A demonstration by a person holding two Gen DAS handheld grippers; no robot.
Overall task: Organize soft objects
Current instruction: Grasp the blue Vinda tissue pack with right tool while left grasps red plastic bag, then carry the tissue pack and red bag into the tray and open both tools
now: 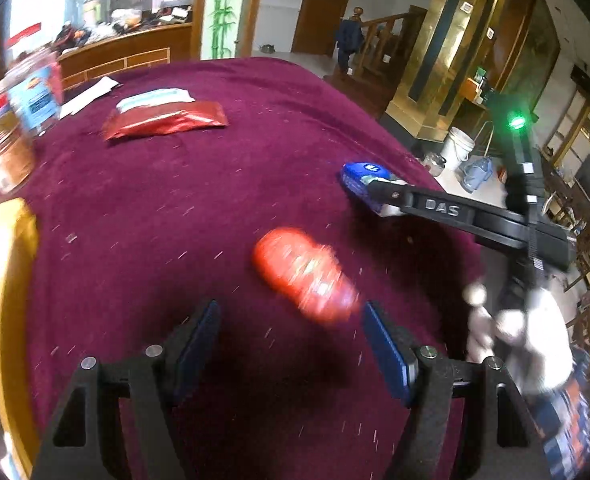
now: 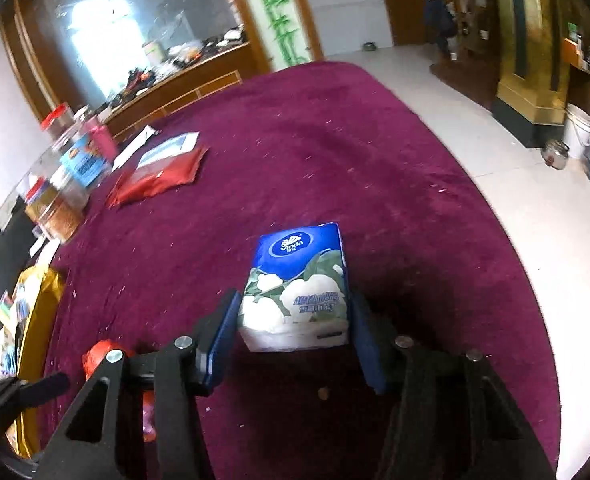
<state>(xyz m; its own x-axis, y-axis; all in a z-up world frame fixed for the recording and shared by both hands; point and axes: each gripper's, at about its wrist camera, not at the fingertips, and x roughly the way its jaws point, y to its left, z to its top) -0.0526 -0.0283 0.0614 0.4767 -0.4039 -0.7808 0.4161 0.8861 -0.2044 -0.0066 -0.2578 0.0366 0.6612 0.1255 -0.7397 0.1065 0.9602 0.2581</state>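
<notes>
A blue and white tissue pack (image 2: 299,284) lies on the maroon tablecloth (image 2: 315,152). My right gripper (image 2: 295,296) has a blue pad against each of its long sides and is shut on it. The left wrist view shows this gripper (image 1: 379,196) reaching in from the right over the same pack (image 1: 363,174). A red soft packet (image 1: 303,272), blurred, lies just beyond my left gripper (image 1: 291,308), close to its right fingertip. That gripper is open and holds nothing. The red packet (image 2: 99,356) shows partly behind my right gripper's left finger.
A red foil bag (image 1: 167,120) with a pale packet on it lies at the far left, beside clear jars (image 1: 15,120). A yellow container (image 2: 43,320) with small items sits at the table's left edge. The round table's edge (image 1: 435,176) drops to the tiled floor on the right.
</notes>
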